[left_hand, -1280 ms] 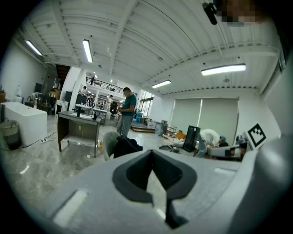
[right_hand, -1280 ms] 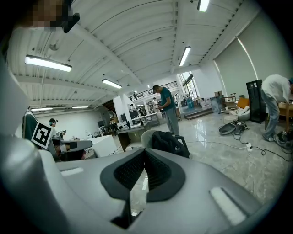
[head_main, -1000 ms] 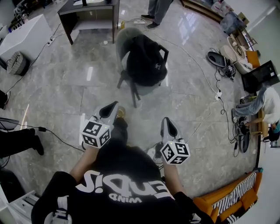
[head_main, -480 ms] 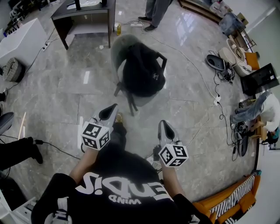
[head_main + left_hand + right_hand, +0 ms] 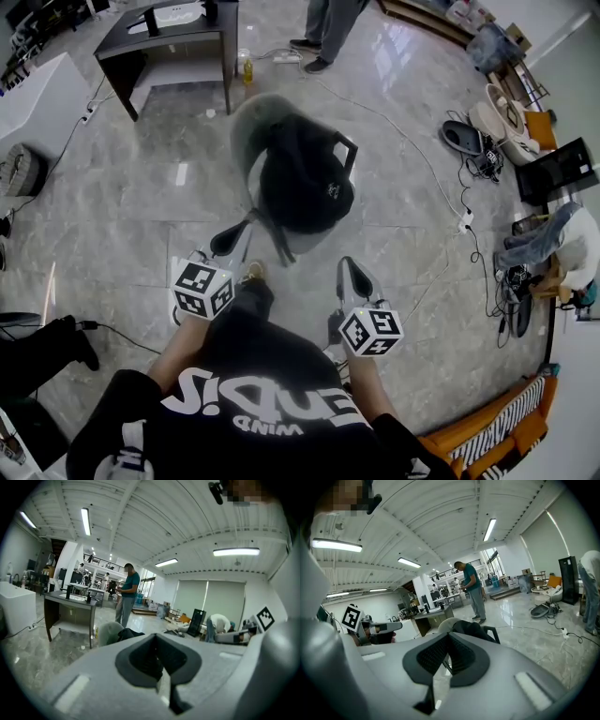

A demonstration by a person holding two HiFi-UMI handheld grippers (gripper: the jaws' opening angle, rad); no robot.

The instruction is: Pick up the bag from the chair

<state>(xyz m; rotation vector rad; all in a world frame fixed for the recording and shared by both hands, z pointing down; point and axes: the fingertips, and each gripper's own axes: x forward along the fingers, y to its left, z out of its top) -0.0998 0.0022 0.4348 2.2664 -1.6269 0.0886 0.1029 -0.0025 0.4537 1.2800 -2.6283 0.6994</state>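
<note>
Bag (image 5: pixel 305 178) slumps on chair (image 5: pixel 246 117) ahead, long axis running away; left gripper (image 5: pixel 232 240) looks slightly nearer than right gripper (image 5: pixel 352 274). Both are closed, empty.

We see a black backpack of matt woven cloth (image 5: pixel 305 183) on a pale grey-green chair with a smooth shell (image 5: pixel 251 117). The grey marbled floor (image 5: pixel 169 216) is glossy. The left gripper (image 5: pixel 232 239) and right gripper (image 5: pixel 352 274) are matt grey plastic with ribbed dark pads (image 5: pixel 430 656).
</note>
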